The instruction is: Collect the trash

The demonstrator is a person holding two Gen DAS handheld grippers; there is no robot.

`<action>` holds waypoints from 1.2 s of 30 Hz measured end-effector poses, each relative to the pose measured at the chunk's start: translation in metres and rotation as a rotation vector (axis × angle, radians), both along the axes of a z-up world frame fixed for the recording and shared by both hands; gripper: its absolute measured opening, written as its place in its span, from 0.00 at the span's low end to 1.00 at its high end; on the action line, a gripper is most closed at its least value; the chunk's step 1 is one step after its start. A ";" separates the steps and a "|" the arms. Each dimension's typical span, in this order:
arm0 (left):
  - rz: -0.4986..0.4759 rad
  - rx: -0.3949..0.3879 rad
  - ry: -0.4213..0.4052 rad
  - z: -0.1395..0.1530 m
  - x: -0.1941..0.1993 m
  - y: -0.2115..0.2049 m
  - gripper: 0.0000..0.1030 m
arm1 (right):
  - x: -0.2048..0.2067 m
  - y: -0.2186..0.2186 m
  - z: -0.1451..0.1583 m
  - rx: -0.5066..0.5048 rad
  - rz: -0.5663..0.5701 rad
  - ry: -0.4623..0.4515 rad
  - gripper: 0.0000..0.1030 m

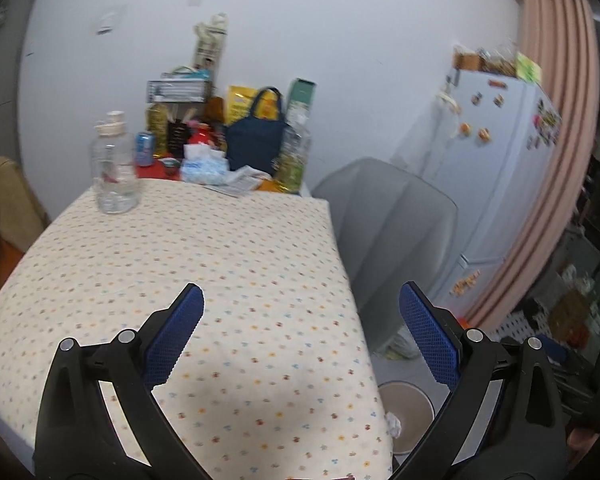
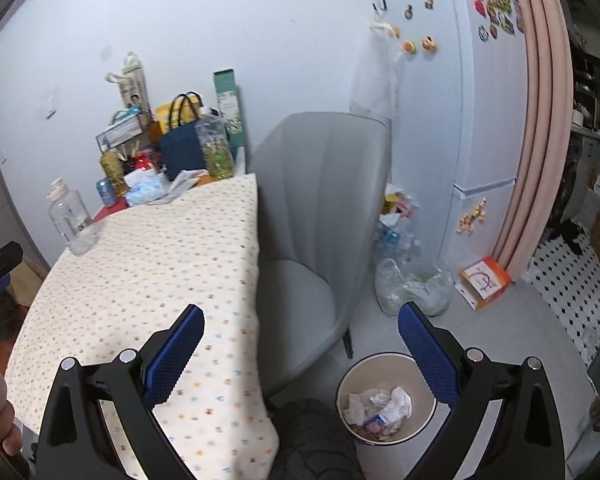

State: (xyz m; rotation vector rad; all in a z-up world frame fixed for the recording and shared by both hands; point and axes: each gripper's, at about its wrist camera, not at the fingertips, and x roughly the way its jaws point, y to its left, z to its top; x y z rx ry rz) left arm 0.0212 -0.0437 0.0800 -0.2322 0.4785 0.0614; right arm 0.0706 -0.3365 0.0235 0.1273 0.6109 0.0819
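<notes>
A round beige trash bin stands on the floor right of the table and holds crumpled white paper and wrappers. In the left wrist view the bin shows past the table's right edge with a white wad inside. My right gripper is open and empty, above the table corner and the bin. My left gripper is open and empty, over the dotted tablecloth near its right edge.
A clear glass bottle stands at the table's far left. Bags, cans, tissues and boxes crowd the far end by the wall. A grey chair sits right of the table. Plastic bags of bottles lie by the white fridge.
</notes>
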 end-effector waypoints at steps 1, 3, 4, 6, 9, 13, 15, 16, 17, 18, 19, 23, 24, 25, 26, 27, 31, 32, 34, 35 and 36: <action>0.012 0.000 -0.006 0.003 -0.004 0.002 0.94 | -0.003 0.005 0.004 -0.007 0.007 -0.011 0.93; 0.054 0.006 -0.015 0.010 -0.013 0.009 0.94 | -0.008 0.013 0.012 -0.011 0.026 -0.030 0.93; 0.067 0.012 -0.016 0.013 -0.015 0.011 0.94 | -0.012 0.018 0.017 -0.009 0.036 -0.040 0.93; 0.074 0.027 -0.020 0.020 -0.024 0.013 0.94 | -0.016 0.024 0.023 -0.007 0.054 -0.053 0.93; 0.065 0.046 -0.053 0.029 -0.037 0.017 0.94 | -0.020 0.031 0.029 -0.012 0.082 -0.062 0.93; 0.067 0.085 -0.072 0.039 -0.051 0.020 0.94 | -0.025 0.040 0.036 -0.014 0.112 -0.062 0.93; 0.068 0.095 -0.083 0.042 -0.056 0.023 0.94 | -0.029 0.045 0.038 -0.012 0.127 -0.062 0.93; 0.077 0.103 -0.091 0.043 -0.060 0.024 0.94 | -0.030 0.046 0.038 -0.011 0.132 -0.062 0.93; 0.083 0.109 -0.096 0.044 -0.062 0.025 0.94 | -0.032 0.048 0.039 -0.011 0.138 -0.063 0.93; 0.085 0.112 -0.103 0.044 -0.064 0.026 0.94 | -0.032 0.049 0.039 -0.011 0.143 -0.064 0.93; 0.080 0.112 -0.108 0.045 -0.066 0.026 0.94 | -0.034 0.051 0.039 -0.012 0.149 -0.066 0.93; 0.081 0.118 -0.110 0.043 -0.068 0.030 0.94 | -0.031 0.056 0.037 -0.022 0.161 -0.068 0.93; 0.076 0.120 -0.117 0.042 -0.069 0.030 0.94 | -0.031 0.056 0.035 -0.021 0.166 -0.066 0.93; 0.078 0.126 -0.119 0.042 -0.069 0.030 0.94 | -0.030 0.056 0.034 -0.018 0.170 -0.064 0.93; 0.088 0.138 -0.114 0.041 -0.068 0.030 0.94 | -0.029 0.056 0.032 -0.014 0.172 -0.060 0.93; 0.087 0.145 -0.100 0.039 -0.066 0.029 0.94 | -0.028 0.056 0.030 -0.011 0.175 -0.056 0.93; 0.080 0.137 -0.064 0.032 -0.059 0.030 0.94 | -0.026 0.054 0.024 0.000 0.177 -0.049 0.93; 0.081 0.133 -0.065 0.031 -0.059 0.031 0.94 | -0.025 0.054 0.022 0.002 0.179 -0.048 0.93; 0.079 0.125 -0.063 0.028 -0.058 0.031 0.94 | -0.024 0.054 0.020 0.000 0.181 -0.043 0.93; 0.077 0.121 -0.059 0.027 -0.057 0.032 0.94 | -0.023 0.055 0.018 -0.004 0.182 -0.039 0.93; 0.077 0.116 -0.054 0.025 -0.056 0.032 0.94 | -0.022 0.055 0.018 -0.006 0.182 -0.037 0.93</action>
